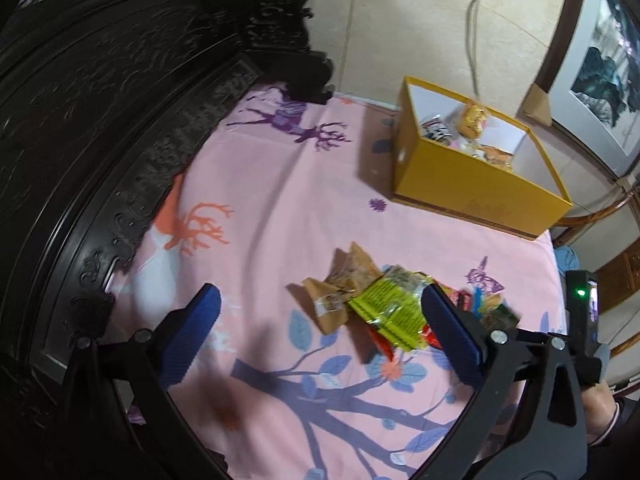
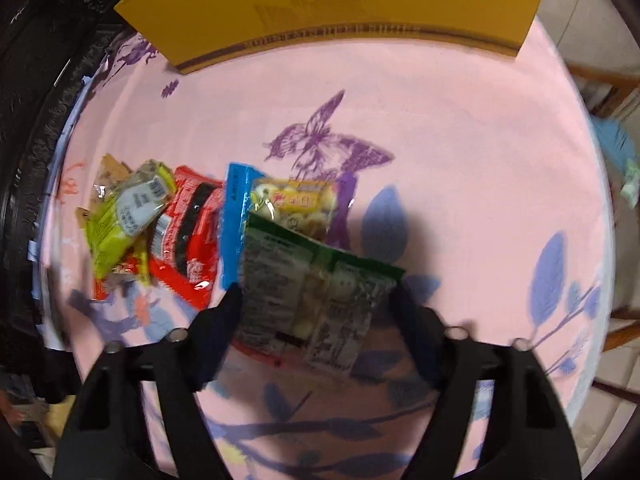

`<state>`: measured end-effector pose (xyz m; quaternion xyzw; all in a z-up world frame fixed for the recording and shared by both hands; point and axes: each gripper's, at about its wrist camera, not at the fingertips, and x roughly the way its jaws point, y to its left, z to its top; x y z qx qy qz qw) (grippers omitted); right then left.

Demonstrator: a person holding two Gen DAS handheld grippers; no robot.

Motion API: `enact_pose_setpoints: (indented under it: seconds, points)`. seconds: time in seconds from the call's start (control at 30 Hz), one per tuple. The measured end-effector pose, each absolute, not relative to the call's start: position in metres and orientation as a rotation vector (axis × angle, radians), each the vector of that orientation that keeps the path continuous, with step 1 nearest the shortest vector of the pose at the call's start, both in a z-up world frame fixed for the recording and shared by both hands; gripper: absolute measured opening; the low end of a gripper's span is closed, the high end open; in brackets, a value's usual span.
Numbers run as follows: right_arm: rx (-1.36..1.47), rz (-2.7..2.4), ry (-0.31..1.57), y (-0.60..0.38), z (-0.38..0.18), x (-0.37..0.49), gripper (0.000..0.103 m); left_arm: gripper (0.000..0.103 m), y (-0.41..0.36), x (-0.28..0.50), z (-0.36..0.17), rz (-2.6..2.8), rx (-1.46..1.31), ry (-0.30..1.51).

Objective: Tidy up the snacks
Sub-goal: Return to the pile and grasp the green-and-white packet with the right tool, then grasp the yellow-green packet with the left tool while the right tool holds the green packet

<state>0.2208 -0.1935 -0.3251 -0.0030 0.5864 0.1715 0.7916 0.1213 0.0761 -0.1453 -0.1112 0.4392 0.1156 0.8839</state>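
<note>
A pile of snack packets lies on the pink printed cloth: brown packets [image 1: 336, 292], a lime-green packet [image 1: 390, 306] [image 2: 116, 224], a red packet [image 2: 184, 240], a blue-edged packet [image 2: 280, 204] and a green-topped packet [image 2: 316, 300]. A yellow box [image 1: 472, 184] [image 2: 340, 4] holding several snacks stands at the back. My left gripper [image 1: 320, 324] is open and empty, above the cloth near the pile. My right gripper [image 2: 316, 296] is open, its fingers [image 2: 224, 320] either side of the green-topped packet.
A dark carved wooden headboard [image 1: 100, 120] runs along the left. A wall socket with a cable [image 1: 476, 32] and a framed picture [image 1: 600, 72] are behind the box. Wooden furniture [image 1: 616, 280] stands at the right edge of the cloth.
</note>
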Motion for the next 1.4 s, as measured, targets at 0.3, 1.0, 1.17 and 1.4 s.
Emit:
enact_pose_setpoints:
  seconds: [0.3, 1.0, 1.17, 1.4]
  points:
    - [0.051, 0.402, 1.213, -0.228, -0.300, 0.200, 0.043, 0.101, 0.040, 0.129, -0.174, 0.133, -0.079, 0.969]
    - [0.169, 0.387, 1.246, -0.260, -0.302, 0.196, 0.043, 0.101, -0.013, 0.217, -0.245, -0.324, 0.228, 1.085]
    - [0.179, 0.384, 1.259, -0.259, -0.304, 0.197, 0.043, 0.098, -0.010, 0.223, -0.254, -0.351, 0.232, 1.120]
    - [0.178, 0.388, 1.260, -0.258, -0.303, 0.198, 0.043, 0.081, -0.005, 0.228, -0.269, -0.360, 0.204, 1.190]
